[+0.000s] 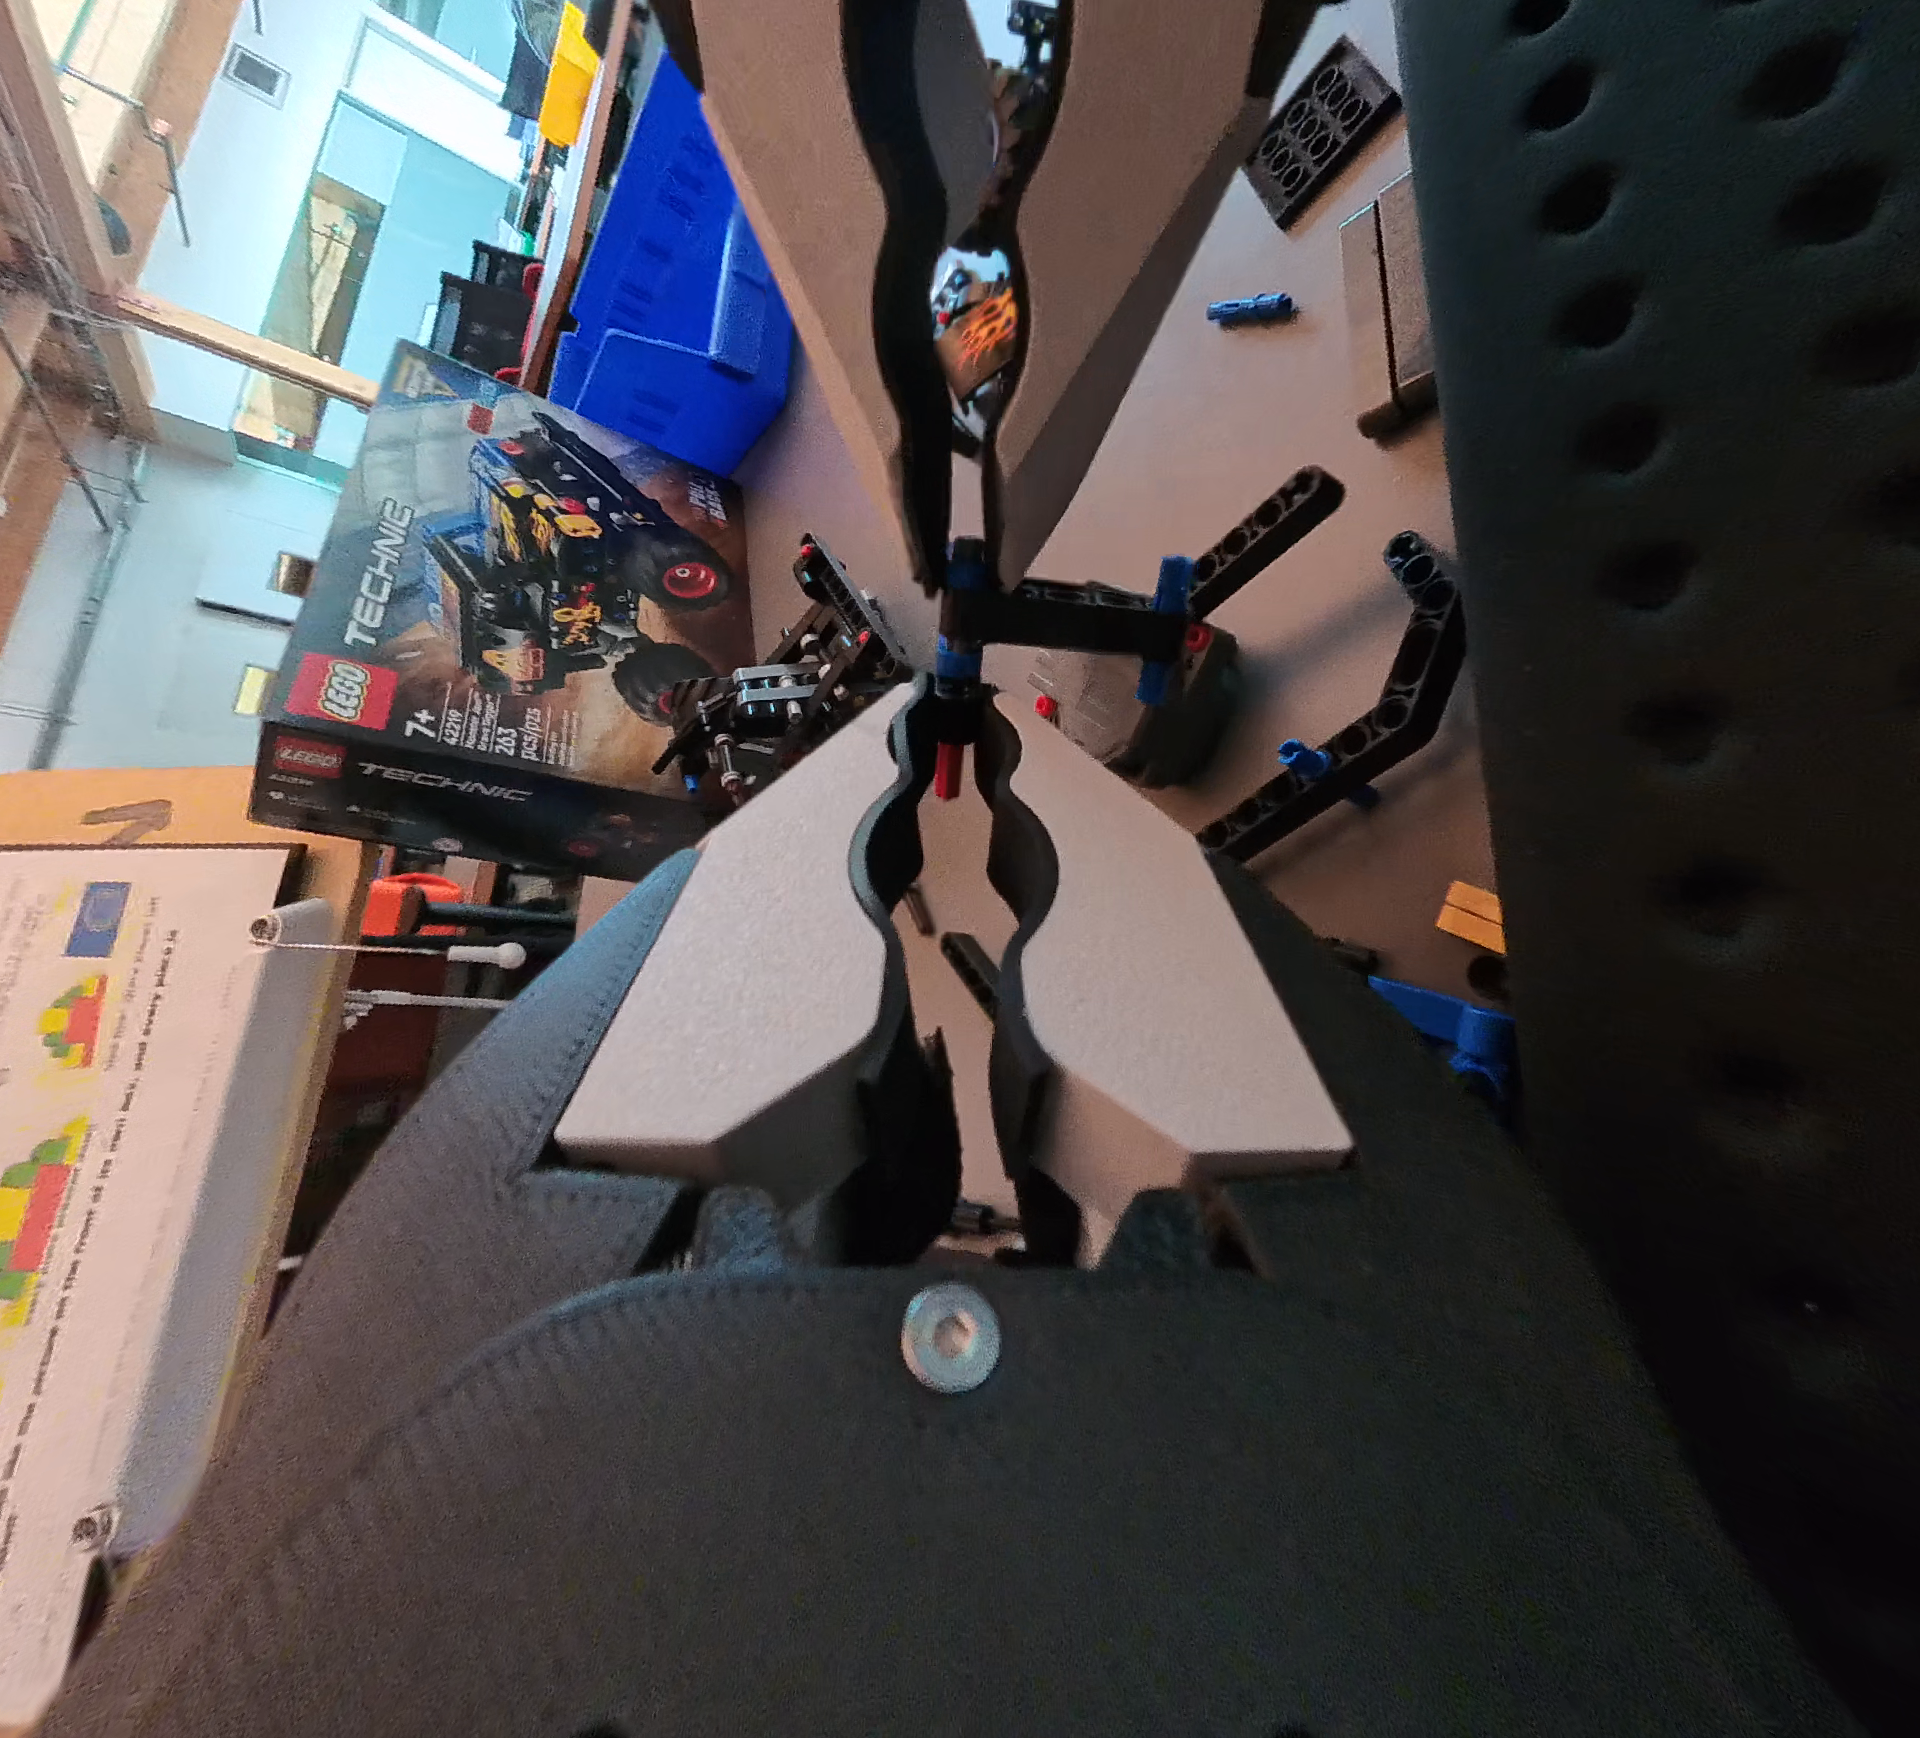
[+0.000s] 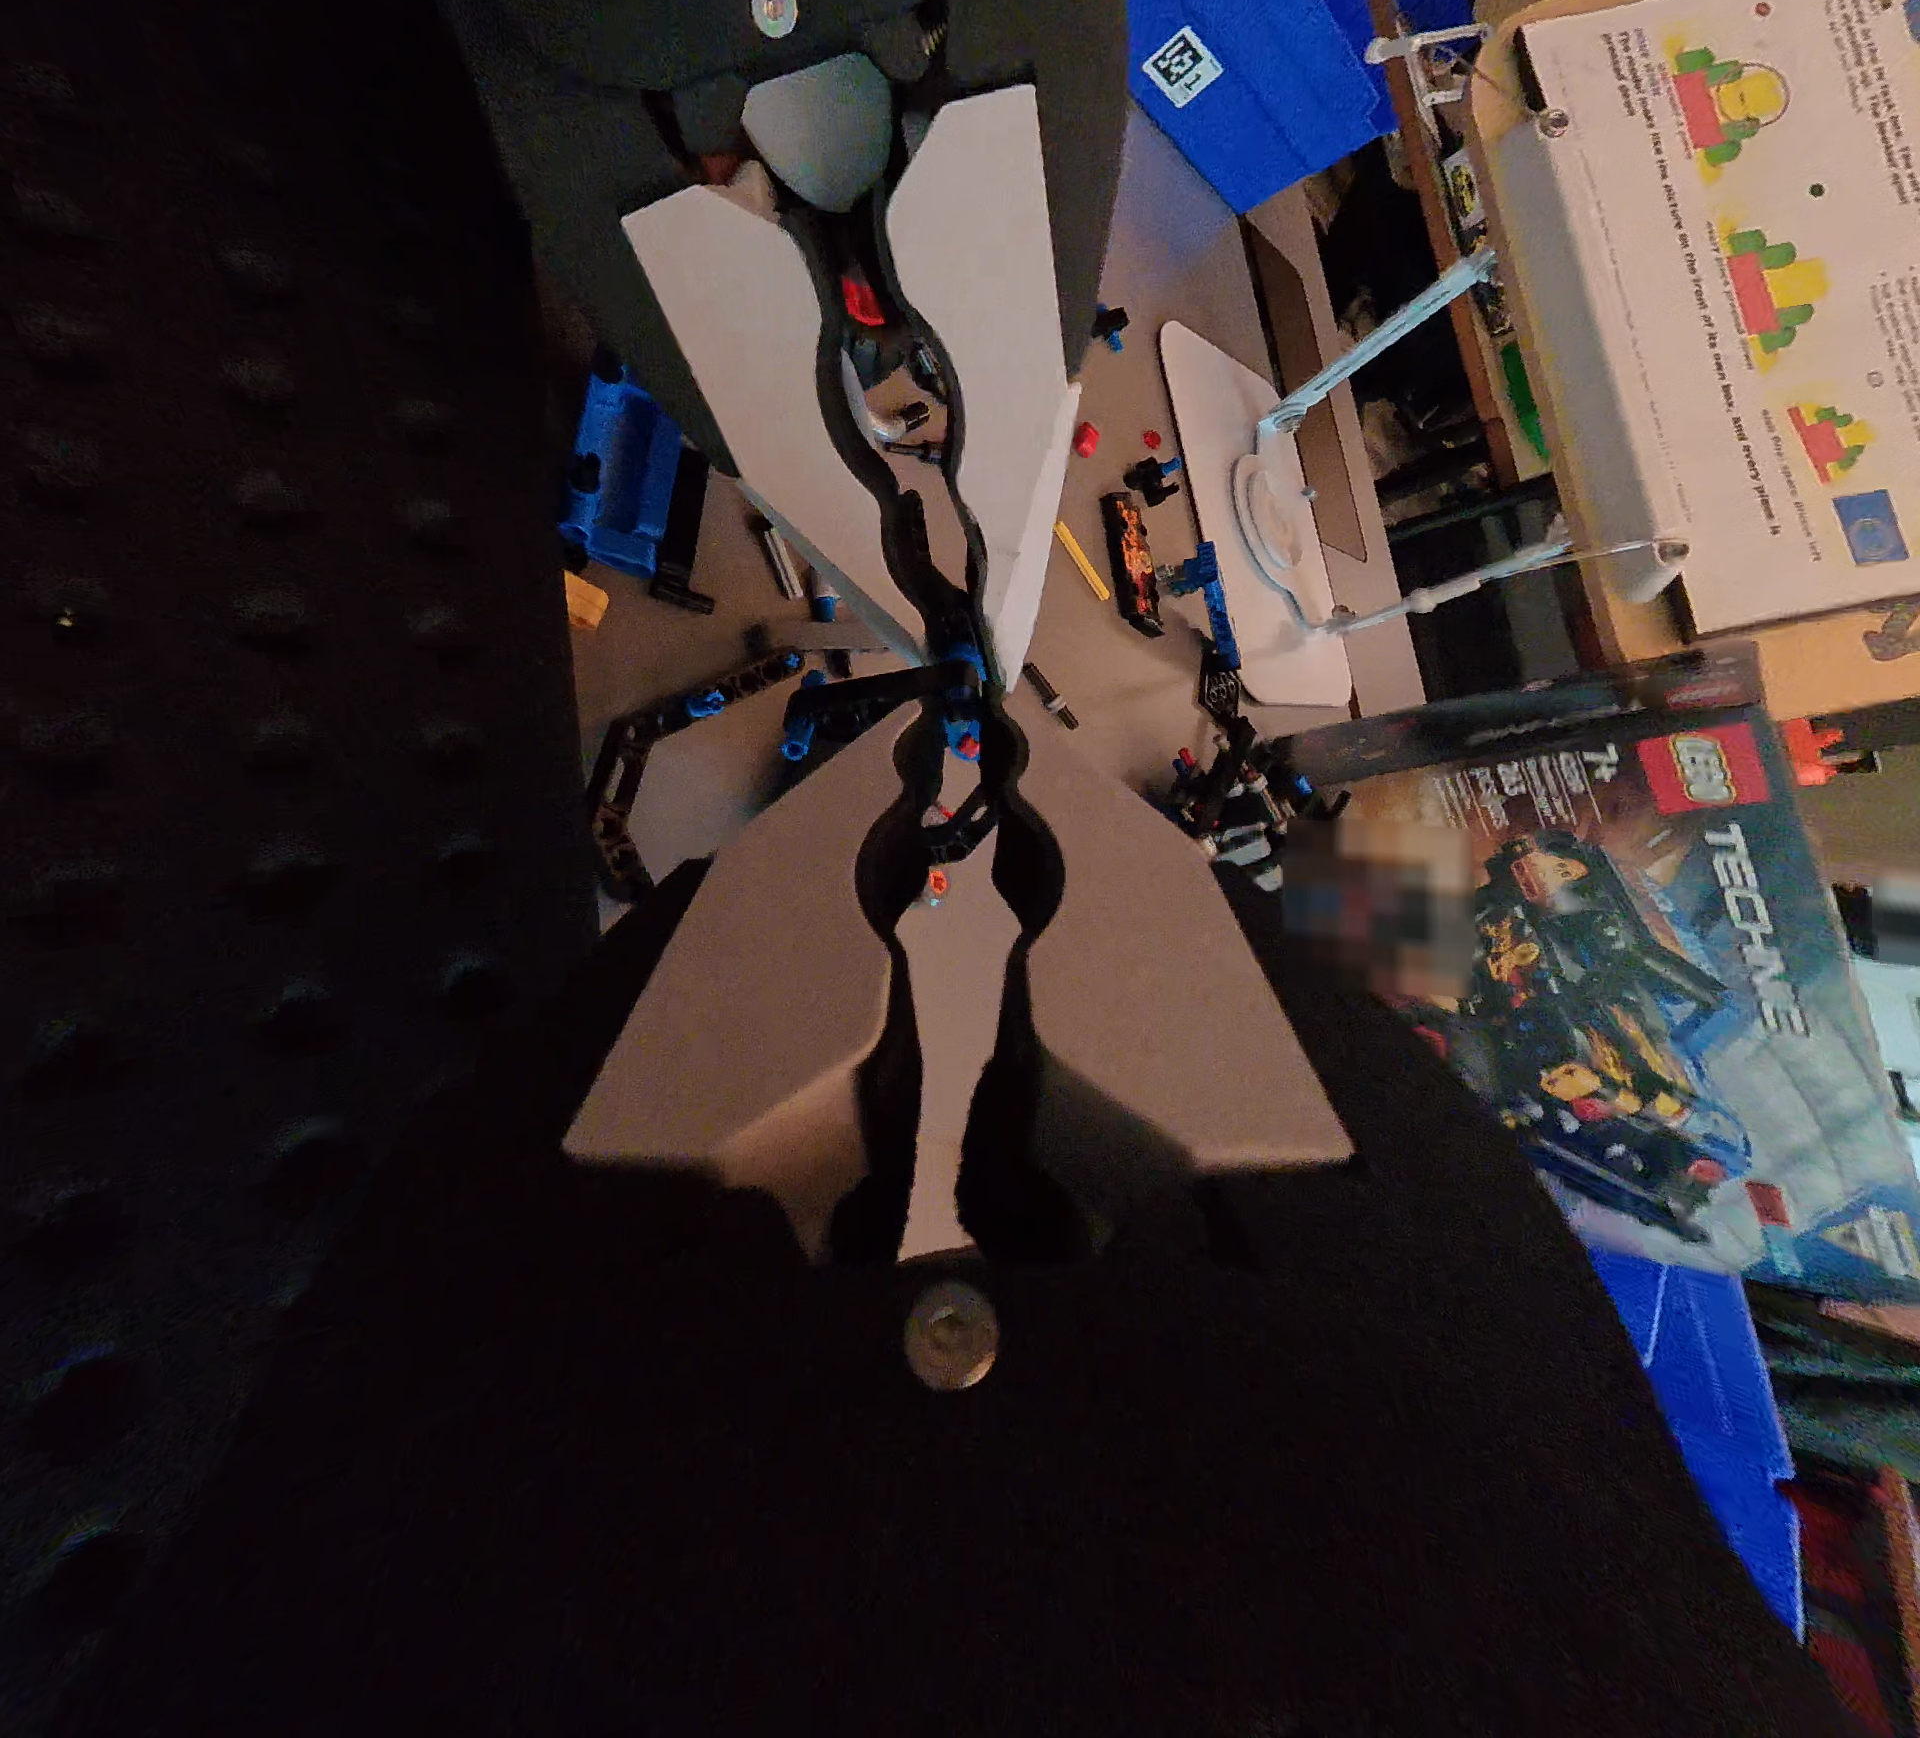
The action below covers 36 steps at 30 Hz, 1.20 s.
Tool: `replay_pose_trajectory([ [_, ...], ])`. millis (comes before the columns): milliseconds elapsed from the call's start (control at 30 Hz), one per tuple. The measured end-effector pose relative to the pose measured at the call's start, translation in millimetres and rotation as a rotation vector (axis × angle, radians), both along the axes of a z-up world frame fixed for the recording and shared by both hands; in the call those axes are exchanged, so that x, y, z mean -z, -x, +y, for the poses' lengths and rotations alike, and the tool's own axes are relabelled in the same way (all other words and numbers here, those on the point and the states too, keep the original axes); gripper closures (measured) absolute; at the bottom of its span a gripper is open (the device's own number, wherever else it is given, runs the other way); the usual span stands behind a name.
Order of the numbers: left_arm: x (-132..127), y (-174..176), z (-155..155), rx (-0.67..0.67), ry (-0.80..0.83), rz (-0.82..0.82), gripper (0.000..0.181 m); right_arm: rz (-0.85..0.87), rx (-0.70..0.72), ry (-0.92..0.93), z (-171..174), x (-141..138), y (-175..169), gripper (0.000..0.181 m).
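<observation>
A small assembly, a black beam (image 1: 1081, 620) with blue pins and a red axle end (image 1: 945, 769), hangs above the grey table between the two grippers, which meet tip to tip. My left gripper (image 1: 956, 701) comes from below in its own view and is shut on the lower pin end. My right gripper (image 1: 964, 571) comes from above there and is shut on the upper blue pin. In the right wrist view my right gripper (image 2: 961, 738) pinches the same assembly (image 2: 961, 701), and the left gripper (image 2: 964, 649) meets it from above.
On the table lie a boxed toy truck set (image 1: 499, 608), a part-built black chassis (image 1: 790, 670), a tyre (image 1: 1174, 712), a bent black beam (image 1: 1382, 701), a loose blue pin (image 1: 1252, 308) and blue bins (image 1: 675, 286). A propped instruction sheet (image 2: 1714, 286) stands behind scattered small parts (image 2: 1132, 556).
</observation>
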<state>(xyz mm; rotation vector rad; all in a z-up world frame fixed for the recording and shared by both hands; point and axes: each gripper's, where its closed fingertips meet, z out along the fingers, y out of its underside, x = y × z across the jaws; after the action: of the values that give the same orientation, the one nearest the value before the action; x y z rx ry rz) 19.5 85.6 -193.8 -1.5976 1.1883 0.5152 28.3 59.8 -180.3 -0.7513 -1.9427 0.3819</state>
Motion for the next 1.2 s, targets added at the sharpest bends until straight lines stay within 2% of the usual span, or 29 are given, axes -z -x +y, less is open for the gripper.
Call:
replay_pose_trajectory([
  [267,0,-5,-5,0.032,0.026,-0.061,0.176,0.089,0.012,0.190,-10,-9,-3,0.177],
  [600,-10,-20,-13,0.102,0.001,-0.136,0.178,0.183,0.004,0.407,-10,-17,-25,0.178],
  [867,-8,-31,-19,0.144,0.036,-0.169,0.178,0.199,0.013,0.447,-8,-10,-38,0.178],
  [933,0,-9,-14,0.061,0.047,-0.112,0.179,0.215,0.045,0.447,2,-11,-45,0.181],
  [1000,-18,-10,-19,0.101,0.077,-0.293,0.180,0.230,0.033,0.501,7,-19,-56,0.181],
  [1033,-24,-20,-19,0.130,0.038,-0.253,0.180,0.187,0.019,0.477,2,-11,-53,0.181],
  [1100,-6,-29,-15,0.128,0.086,-0.183,0.179,0.119,0.028,0.420,-3,7,-42,0.181],
  [1133,-3,-24,-17,0.119,0.085,-0.150,0.179,0.128,0.033,0.441,-1,6,-41,0.181],
  [1200,-4,-20,-24,0.141,0.101,-0.202,0.179,0.205,0.023,0.487,5,-11,-43,0.180],
])
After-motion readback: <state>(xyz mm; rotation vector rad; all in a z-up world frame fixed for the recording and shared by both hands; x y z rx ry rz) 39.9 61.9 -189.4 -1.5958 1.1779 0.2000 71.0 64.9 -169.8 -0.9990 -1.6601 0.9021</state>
